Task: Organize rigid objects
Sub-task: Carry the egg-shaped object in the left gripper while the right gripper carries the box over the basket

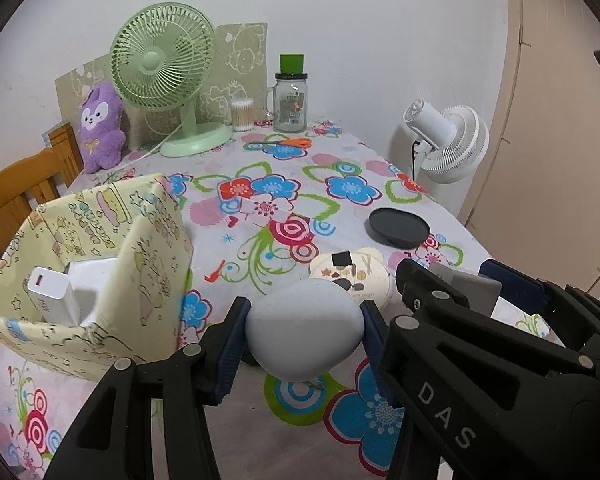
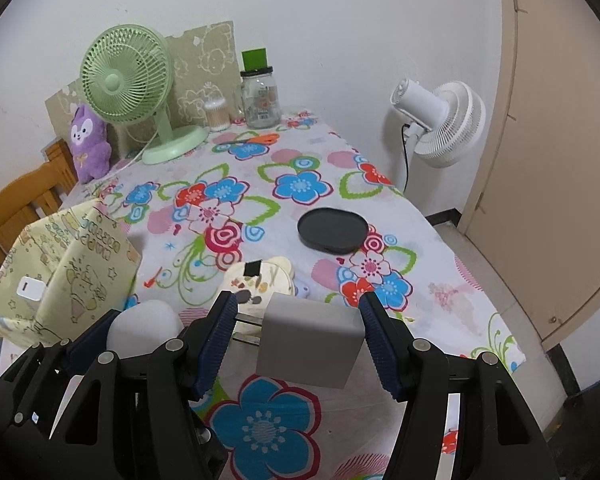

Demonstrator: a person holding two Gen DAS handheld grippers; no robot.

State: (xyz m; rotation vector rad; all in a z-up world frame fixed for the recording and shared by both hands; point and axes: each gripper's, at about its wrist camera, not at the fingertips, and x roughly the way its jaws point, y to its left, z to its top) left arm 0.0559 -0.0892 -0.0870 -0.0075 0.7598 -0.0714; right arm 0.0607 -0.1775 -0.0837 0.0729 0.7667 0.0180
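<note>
Both tongs held loads above the floral-clothed desk: the left tongs clamped a pale blue egg-shaped object, the right tongs a grey rounded block, seemingly bound for the yellow cartoon-print fabric box nearby.

"DAS" on right tool arm; jar label illegible.

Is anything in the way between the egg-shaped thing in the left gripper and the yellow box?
Nothing visible. The left gripper holds the egg-shaped thing just right of the yellow box; only the box's own near wall stands between, so it likely must go over that.
</note>
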